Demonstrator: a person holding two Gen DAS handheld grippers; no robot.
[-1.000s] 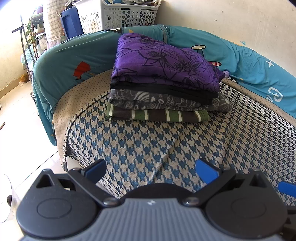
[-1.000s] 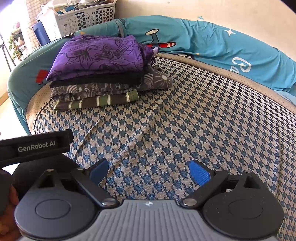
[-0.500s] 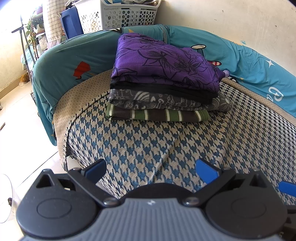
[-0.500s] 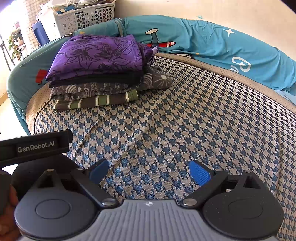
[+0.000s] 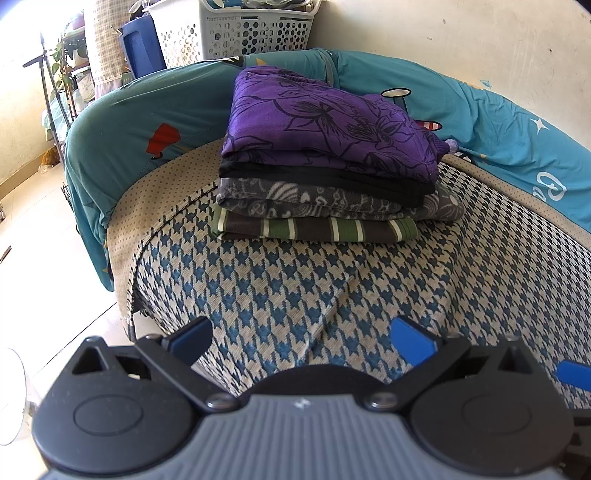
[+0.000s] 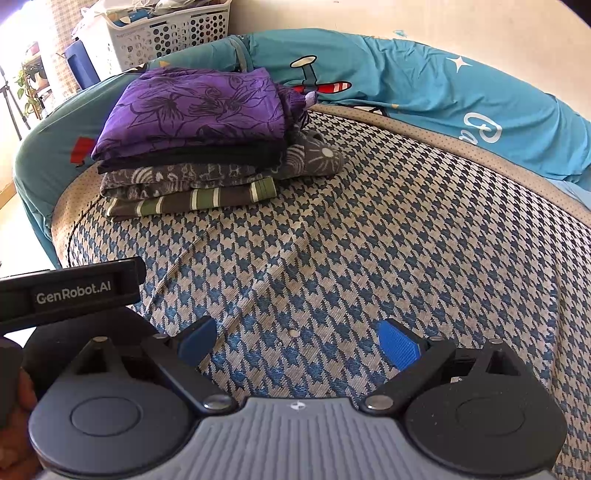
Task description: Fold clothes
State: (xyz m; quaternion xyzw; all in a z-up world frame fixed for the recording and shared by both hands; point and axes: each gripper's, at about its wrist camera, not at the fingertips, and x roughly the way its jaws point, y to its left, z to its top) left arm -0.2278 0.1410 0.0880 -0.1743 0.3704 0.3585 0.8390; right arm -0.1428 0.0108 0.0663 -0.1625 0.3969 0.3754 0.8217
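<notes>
- Far left in the left wrist view there's a plant stand with some leafy stuff on it, sitting on the pale floor next to the bed.
- Behind the bed, a blue bin and a white laundry basket with holes in the sides stand against the wall. The basket looks stuffed, can't really make out with what.
- The bed is covered in a blue and beige houndstooth blanket, with a teal cartoon-print sheet bunched around the far edge.
- Stack of folded clothes sits on the blanket near the back left corner, pretty tidy. From the bottom: a green-and-brown striped piece, a grey patterned one, a black one, and a purple floral top on top. The grey one pokes out a bit on the right side.
- Left gripper hovers low over the near left edge of the bed, blue fingers spread wide, nothing between them.
- Right gripper hangs just to its right over the bare blanket, fingers also spread wide, holding nothing. Both are well apart from the stack.
- From the right wrist view, the left gripper body with the GenRobot.AI label shows at the left edge.
</notes>
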